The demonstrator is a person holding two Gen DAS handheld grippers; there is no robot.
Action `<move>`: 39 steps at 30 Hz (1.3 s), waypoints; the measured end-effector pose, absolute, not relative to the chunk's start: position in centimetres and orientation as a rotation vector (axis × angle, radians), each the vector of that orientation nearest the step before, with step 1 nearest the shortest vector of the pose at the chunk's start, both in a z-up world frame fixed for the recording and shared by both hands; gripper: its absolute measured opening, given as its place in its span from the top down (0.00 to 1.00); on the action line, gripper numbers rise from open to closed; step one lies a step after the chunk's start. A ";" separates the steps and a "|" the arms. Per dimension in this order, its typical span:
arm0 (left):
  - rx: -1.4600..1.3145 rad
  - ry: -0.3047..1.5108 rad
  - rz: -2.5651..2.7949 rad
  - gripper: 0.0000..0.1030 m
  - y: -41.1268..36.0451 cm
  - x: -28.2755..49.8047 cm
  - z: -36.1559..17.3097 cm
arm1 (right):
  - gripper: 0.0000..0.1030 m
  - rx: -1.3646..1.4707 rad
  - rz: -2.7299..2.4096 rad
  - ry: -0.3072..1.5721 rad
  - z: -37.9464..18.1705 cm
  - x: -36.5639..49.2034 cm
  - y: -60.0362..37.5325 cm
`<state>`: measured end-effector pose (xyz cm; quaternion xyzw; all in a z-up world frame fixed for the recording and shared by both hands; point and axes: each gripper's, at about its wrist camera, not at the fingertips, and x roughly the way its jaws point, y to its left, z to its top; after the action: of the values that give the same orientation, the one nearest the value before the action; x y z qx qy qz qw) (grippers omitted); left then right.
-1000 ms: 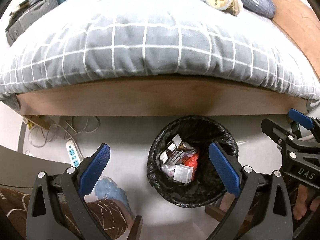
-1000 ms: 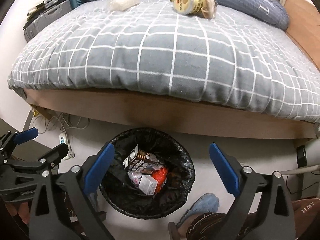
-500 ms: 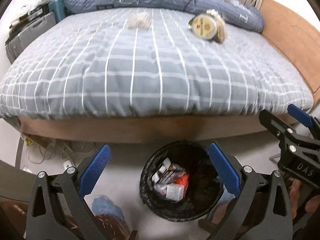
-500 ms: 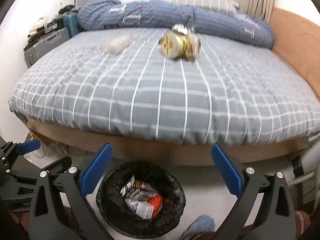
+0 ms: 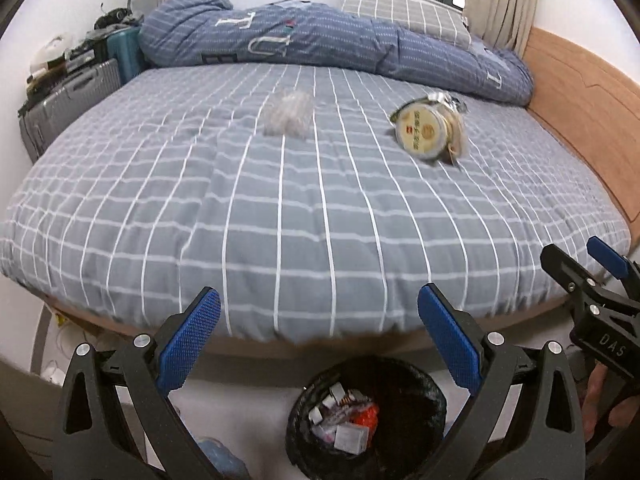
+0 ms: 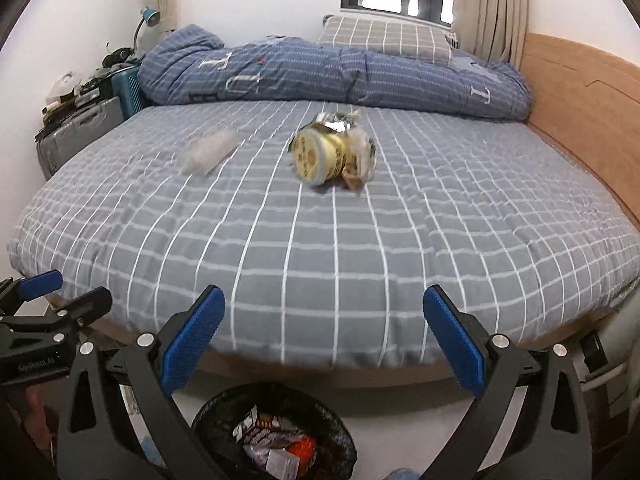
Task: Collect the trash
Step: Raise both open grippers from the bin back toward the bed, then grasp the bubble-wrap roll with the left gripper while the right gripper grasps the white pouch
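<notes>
A yellow instant-noodle cup [image 5: 430, 132] [image 6: 332, 156] with a crumpled foil lid lies on its side on the grey checked bed [image 5: 280, 208] [image 6: 440, 220]. A crumpled clear plastic wrapper [image 5: 290, 114] [image 6: 210, 152] lies to its left. A black-lined trash bin [image 5: 400, 380] [image 6: 340, 432] holding several wrappers and boxes stands on the floor at the bed's foot. My left gripper [image 5: 318, 332] and right gripper [image 6: 324, 332] both stand open and empty above the bin, well short of the bed items.
A rolled blue duvet [image 5: 320, 40] and a checked pillow [image 6: 384, 38] lie at the bed's far end. Suitcases [image 5: 76, 96] stand at the left. A wooden headboard [image 6: 580, 96] runs along the right side. Part of a hand [image 5: 600, 396] shows at the right.
Both grippers have tilted up and risen from looking down into the bin to facing across the bed. The bin has slid to the bottom of both views. The jaws stayed open.
</notes>
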<state>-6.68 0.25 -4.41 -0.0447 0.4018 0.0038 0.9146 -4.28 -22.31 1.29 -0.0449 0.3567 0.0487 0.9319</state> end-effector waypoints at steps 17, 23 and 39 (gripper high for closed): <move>-0.078 0.823 0.044 0.06 2.5 4.6 -4.2 | 0.07 -0.125 0.052 0.735 0.3 7.1 -24.1; -0.074 0.828 0.046 0.06 3.2 8.7 -4.6 | 0.08 -0.147 0.033 0.745 -0.8 11.1 -24.5; -0.077 0.856 0.074 0.06 5.1 19.3 -6.8 | 0.29 -0.234 0.000 0.779 -4.2 19.6 -23.9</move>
<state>19.30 5.13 -6.81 -0.0373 0.4147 0.0359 0.9085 19.64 -23.92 -4.15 -0.1139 0.3791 0.0002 0.9183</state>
